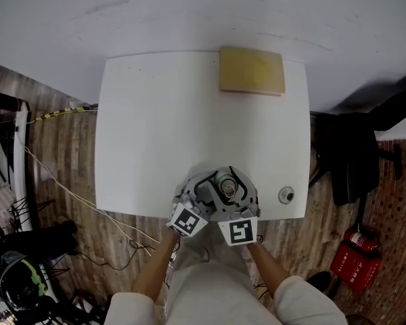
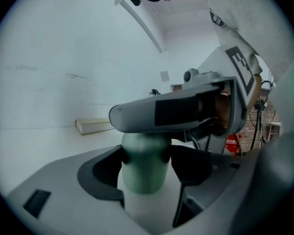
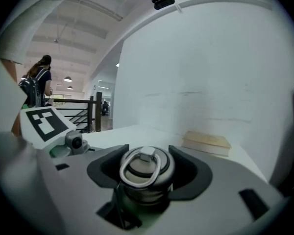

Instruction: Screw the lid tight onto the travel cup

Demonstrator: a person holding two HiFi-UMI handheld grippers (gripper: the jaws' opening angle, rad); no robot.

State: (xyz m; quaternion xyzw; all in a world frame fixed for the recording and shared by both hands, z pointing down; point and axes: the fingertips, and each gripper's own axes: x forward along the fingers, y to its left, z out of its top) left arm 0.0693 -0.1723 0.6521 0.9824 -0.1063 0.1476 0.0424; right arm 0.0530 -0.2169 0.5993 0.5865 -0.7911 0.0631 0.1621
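left tongs (image 2: 146, 153): closing narrow on the body of the travel cup (image 2: 144, 173), with the dark pads (image 2: 116, 163) pressing on either side of it. the cup is standing upright between them, green above and pale below.

right tongs (image 3: 145, 170): coming in from above and crossing over the left tongs, with the jaws sitting fairly wide and gripping the lid (image 3: 146, 163) on both sides. the lid is sitting on top of the cup, and its metal ring (image 3: 137, 184) is lying flat on the lid's face. how far the lid is threaded on is not showing.

in the head view, both tongs are meeting over the near edge of the white counter (image 1: 162, 127), slightly right of its middle, with the cup between them and the person's forearms reaching in from below. whether the cup's base is touching the counter cannot be told.

further out, a small round object (image 1: 285, 195) is lying on the counter near its near right corner, just beside the right tongs but apart from them. a flat wooden block (image 1: 252, 70) is lying at the far edge, well apart from the cup. off the counter to the right, a red fire extinguisher (image 1: 355, 259) is lying on the floor.
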